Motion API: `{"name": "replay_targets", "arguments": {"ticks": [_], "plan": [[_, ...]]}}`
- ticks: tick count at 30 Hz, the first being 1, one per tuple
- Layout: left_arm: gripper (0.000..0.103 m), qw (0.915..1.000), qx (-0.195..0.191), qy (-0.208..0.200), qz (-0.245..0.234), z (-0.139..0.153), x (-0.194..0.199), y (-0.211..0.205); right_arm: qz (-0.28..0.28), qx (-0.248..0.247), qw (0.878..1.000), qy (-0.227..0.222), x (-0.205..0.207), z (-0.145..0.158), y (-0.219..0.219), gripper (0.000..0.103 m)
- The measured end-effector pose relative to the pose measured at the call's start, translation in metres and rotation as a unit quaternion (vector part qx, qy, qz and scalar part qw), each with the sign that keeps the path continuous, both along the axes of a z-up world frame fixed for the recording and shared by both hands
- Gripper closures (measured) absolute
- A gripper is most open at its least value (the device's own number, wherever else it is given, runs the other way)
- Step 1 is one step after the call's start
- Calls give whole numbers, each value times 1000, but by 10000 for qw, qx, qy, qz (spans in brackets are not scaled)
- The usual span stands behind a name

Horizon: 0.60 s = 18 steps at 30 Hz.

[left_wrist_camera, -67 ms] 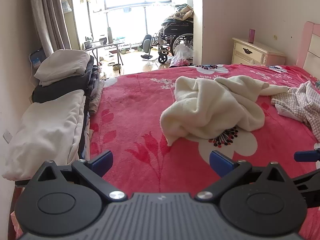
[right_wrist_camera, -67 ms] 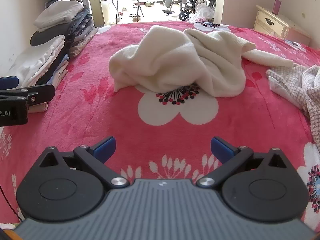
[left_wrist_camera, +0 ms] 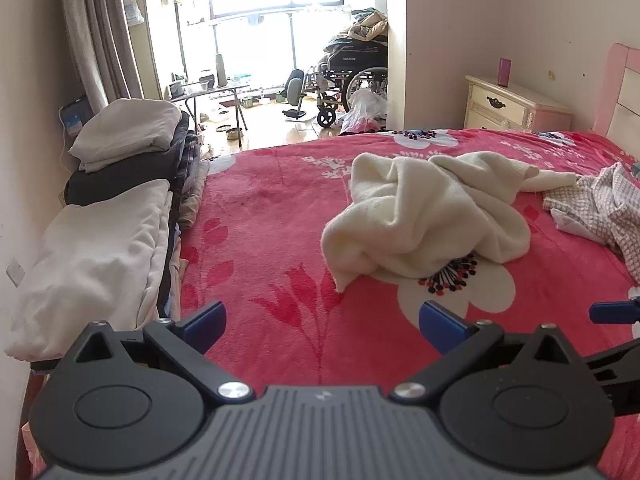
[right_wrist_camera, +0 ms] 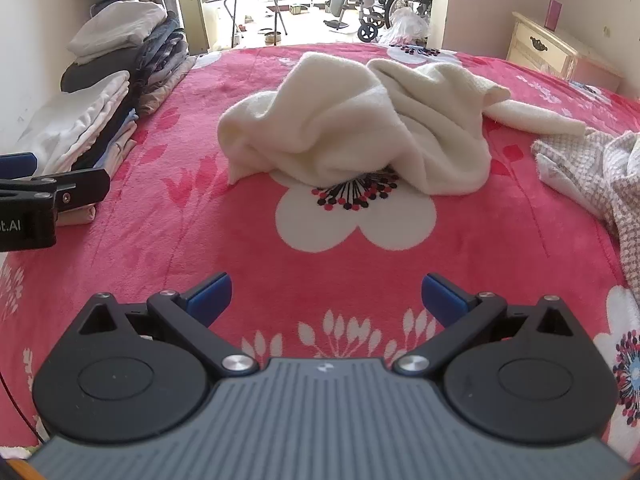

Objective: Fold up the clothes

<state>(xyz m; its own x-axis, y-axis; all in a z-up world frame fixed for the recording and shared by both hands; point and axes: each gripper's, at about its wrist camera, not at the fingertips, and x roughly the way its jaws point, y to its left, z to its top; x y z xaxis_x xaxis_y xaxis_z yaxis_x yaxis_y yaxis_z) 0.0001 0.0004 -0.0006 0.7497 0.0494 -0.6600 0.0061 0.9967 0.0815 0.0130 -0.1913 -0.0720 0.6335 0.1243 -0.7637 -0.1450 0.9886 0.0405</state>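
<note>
My hand-held grippers, left (left_wrist_camera: 322, 322) and right (right_wrist_camera: 326, 298), gape empty; cream garment (right_wrist_camera: 356, 128) lies crumpled beside folded stacks (right_wrist_camera: 100, 120).

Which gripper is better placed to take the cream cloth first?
Probably the right gripper: the cream cloth lies straight ahead of its open jaws. From the left gripper, also open, the cloth sits off to the right.

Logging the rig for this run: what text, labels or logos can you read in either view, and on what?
"t.AI", cut off by the frame edge, on the left gripper body in the right wrist view.
A small pale logo on each gripper's grey housing: no letters readable.
Nothing readable on the wheelchair or nightstand.
</note>
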Motion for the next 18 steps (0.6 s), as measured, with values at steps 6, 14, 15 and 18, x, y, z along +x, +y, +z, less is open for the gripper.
{"name": "replay_targets", "arguments": {"ticks": [6, 14, 15, 18], "plan": [[0, 9999, -39, 83, -100, -1, 4, 3, -2, -3, 10000, 11, -1, 3, -3, 1], [0, 9964, -563, 636, -80, -18, 10, 14, 4, -15, 10000, -7, 1, 1, -2, 1], [0, 9951, -667, 729, -87, -20, 11, 15, 6, -15, 10000, -10, 0, 2, -2, 1], [0, 9949, -726, 706, -25, -23, 9, 17, 7, -8, 10000, -11, 0, 4, -4, 1]]}}
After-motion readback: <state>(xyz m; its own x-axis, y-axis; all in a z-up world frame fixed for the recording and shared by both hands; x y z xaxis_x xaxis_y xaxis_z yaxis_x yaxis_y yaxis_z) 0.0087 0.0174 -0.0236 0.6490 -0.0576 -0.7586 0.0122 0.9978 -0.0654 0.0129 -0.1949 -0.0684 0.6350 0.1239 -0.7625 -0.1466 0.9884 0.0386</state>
